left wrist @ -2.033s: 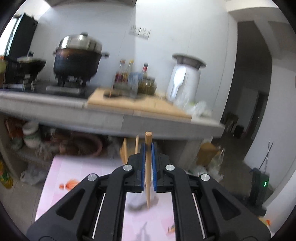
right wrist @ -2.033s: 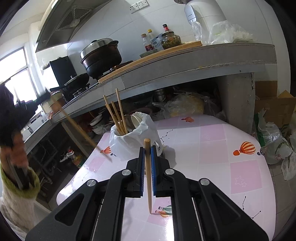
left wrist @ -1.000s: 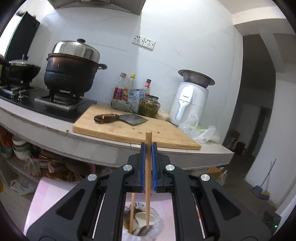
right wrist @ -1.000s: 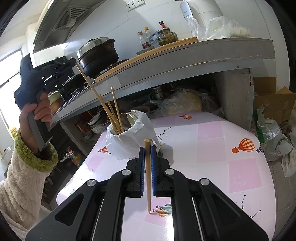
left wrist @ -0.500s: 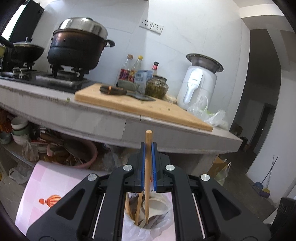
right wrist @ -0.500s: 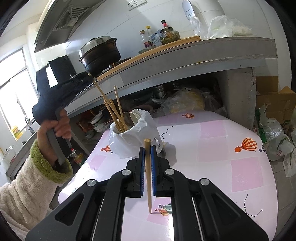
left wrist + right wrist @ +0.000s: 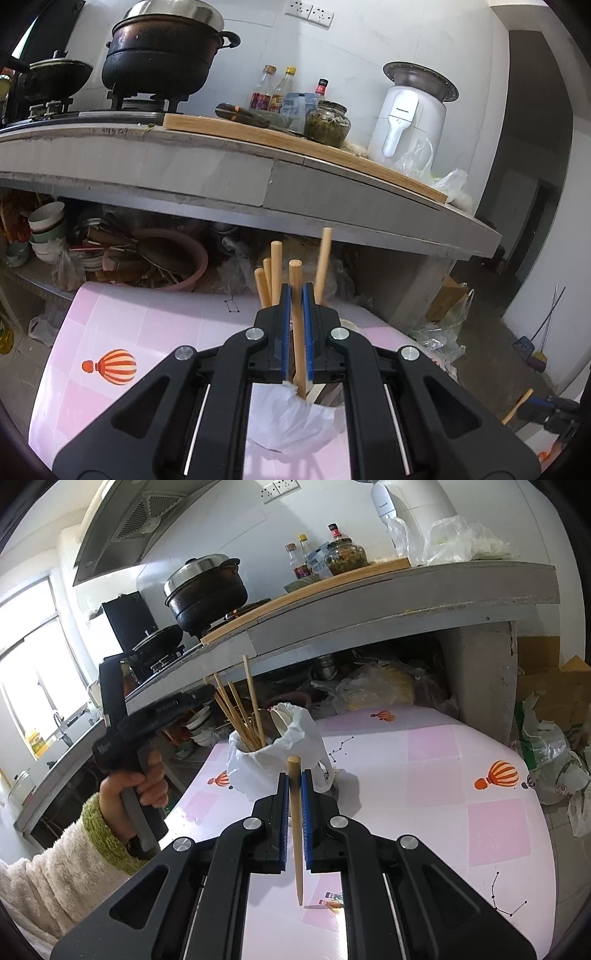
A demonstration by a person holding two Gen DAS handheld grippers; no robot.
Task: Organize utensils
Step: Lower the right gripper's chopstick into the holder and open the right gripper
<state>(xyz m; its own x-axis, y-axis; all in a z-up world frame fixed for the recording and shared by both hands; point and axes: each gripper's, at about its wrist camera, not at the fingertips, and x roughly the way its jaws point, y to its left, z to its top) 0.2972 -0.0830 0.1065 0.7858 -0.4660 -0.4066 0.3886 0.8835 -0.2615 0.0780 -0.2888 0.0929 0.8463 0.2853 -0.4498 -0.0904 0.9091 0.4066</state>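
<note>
A utensil holder wrapped in a white plastic bag point(image 7: 280, 753) stands on the pink table point(image 7: 436, 775), with several wooden chopsticks point(image 7: 236, 716) in it. My left gripper point(image 7: 296, 299) is right above the holder point(image 7: 295, 417), its jaws slightly apart around a chopstick point(image 7: 297, 332) whose tip is inside the holder. Other chopsticks point(image 7: 273, 273) stand beside it. In the right wrist view the left gripper point(image 7: 207, 696) is over the holder. My right gripper point(image 7: 294, 782) is shut on another wooden chopstick point(image 7: 296, 834), held upright above the table, nearer than the holder.
A grey kitchen counter point(image 7: 221, 173) overhangs the table's far side, carrying a black pot point(image 7: 162, 59), a cutting board point(image 7: 258, 136), bottles and a white appliance point(image 7: 410, 114). Bowls and clutter point(image 7: 122, 254) fill the shelf beneath. Bags and boxes point(image 7: 554, 738) lie on the floor at right.
My left gripper has come down over the holder, lowering its chopstick in among the others, and its jaws have parted slightly. The right gripper has stayed in place with its chopstick.
</note>
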